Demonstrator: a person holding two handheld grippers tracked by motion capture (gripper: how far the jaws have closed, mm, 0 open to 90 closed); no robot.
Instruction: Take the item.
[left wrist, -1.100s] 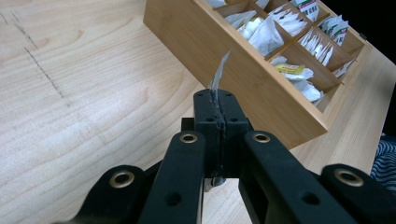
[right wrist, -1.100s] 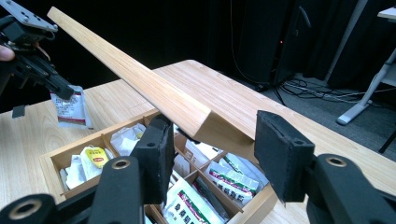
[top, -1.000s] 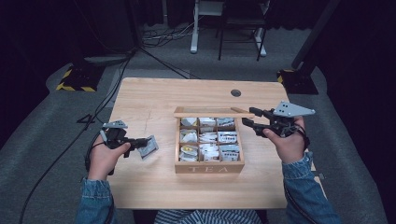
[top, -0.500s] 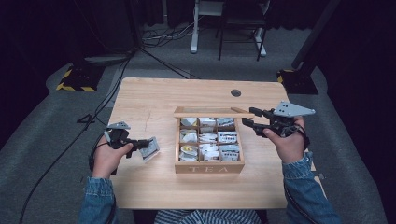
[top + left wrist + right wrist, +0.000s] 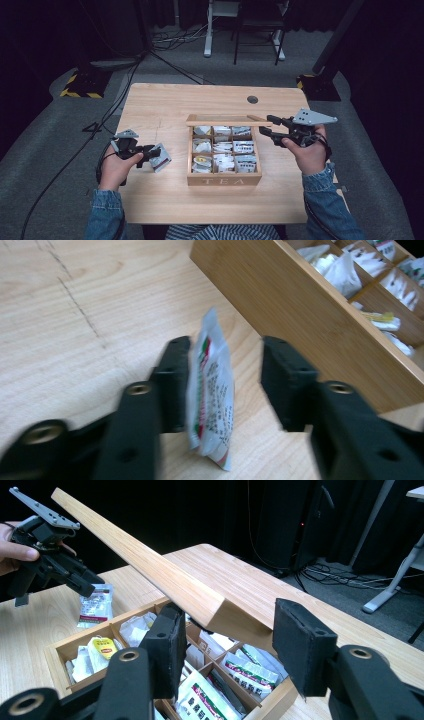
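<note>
A wooden tea box (image 5: 223, 180) holding several tea packets stands mid-table, its lid (image 5: 225, 120) raised at the back. To the left of the box my left gripper (image 5: 152, 150) is open, with a white tea packet (image 5: 161, 161) at its tips. In the left gripper view that packet (image 5: 212, 390) leans against one jaw, with a clear gap to the other, just above the table beside the box wall (image 5: 300, 315). My right gripper (image 5: 265, 126) is open at the lid's right end. The lid's corner (image 5: 215, 607) lies between its spread jaws.
The table (image 5: 165, 105) has a round cable hole (image 5: 252, 99) behind the box. Bare wood lies left of, behind and in front of the box. Cables, a yellow-black striped base (image 5: 80, 85) and desk legs stand on the grey floor beyond.
My left gripper has drifted slightly right, toward the box, with the packet still at its tips. The right gripper and the lid have stayed put.
</note>
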